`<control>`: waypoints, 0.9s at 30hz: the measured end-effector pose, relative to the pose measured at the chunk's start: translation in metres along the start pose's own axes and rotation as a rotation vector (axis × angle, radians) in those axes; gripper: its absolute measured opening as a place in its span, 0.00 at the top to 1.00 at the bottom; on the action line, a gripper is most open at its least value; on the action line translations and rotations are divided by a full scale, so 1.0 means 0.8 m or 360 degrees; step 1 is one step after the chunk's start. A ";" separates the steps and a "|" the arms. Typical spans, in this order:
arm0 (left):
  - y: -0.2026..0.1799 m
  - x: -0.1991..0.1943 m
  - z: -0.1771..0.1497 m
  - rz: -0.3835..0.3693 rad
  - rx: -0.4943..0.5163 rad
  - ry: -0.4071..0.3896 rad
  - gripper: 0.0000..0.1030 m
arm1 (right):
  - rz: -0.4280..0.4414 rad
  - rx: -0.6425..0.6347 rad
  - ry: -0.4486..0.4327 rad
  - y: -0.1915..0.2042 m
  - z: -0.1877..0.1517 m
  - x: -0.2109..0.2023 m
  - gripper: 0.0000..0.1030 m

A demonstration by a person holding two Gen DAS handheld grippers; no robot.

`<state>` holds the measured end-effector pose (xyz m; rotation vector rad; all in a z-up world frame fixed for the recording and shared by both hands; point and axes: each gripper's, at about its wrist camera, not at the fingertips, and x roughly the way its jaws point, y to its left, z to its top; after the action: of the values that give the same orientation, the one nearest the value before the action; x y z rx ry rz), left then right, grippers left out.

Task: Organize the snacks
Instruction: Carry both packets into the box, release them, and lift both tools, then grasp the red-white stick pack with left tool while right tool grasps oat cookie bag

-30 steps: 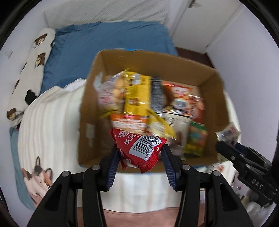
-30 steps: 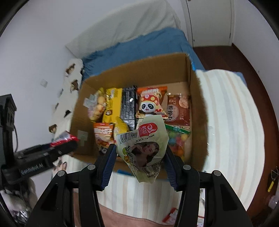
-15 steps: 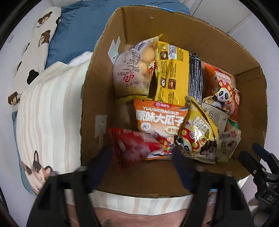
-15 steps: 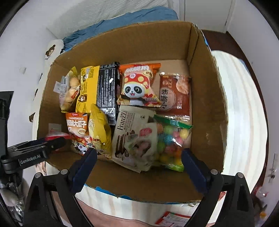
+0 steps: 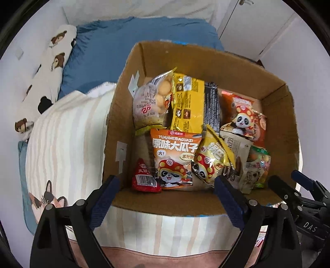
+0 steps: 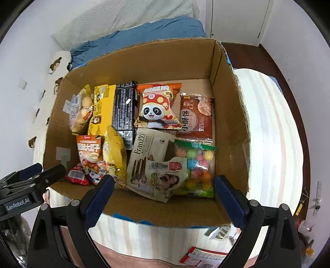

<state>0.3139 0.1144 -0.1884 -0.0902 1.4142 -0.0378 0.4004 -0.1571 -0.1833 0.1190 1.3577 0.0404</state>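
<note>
A cardboard box [image 5: 165, 51] on the bed holds several snack packets; it also shows in the right wrist view [image 6: 233, 115]. A small red packet [image 5: 145, 178] lies in its near left corner, also in the right wrist view [image 6: 77, 175]. A pale green packet [image 6: 165, 177] lies on a Franzzi bag [image 6: 148, 152] near the front. My left gripper [image 5: 166, 192] is open and empty above the box's near wall. My right gripper [image 6: 164, 194] is open and empty above the near wall too.
The box stands on a striped cream blanket [image 5: 68, 134] beside a blue pillow [image 5: 115, 43]. Loose packets lie in front of the box [image 6: 206, 257]. A white wall and a door [image 6: 237, 18] are behind the bed.
Both grippers opened and dropped their packets into the box: the red one at the near left, the pale green one on the Franzzi bag. Both grippers then pulled back slightly.
</note>
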 end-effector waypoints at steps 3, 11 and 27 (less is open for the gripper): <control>-0.003 -0.018 -0.010 0.0018 0.0019 -0.0088 0.08 | -0.0007 -0.0016 -0.0063 0.001 -0.009 -0.017 0.03; -0.007 -0.071 -0.050 0.0018 0.0014 -0.0289 0.08 | -0.0014 -0.0068 -0.0272 0.005 -0.047 -0.079 0.03; -0.021 -0.158 -0.155 -0.0044 -0.0026 -0.0521 0.08 | 0.0188 -0.0077 -0.0446 -0.008 -0.148 -0.173 0.03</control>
<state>0.1721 0.1029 -0.0815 -0.1239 1.0866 -0.0328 0.2552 -0.1701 -0.0736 0.1579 1.0683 0.1502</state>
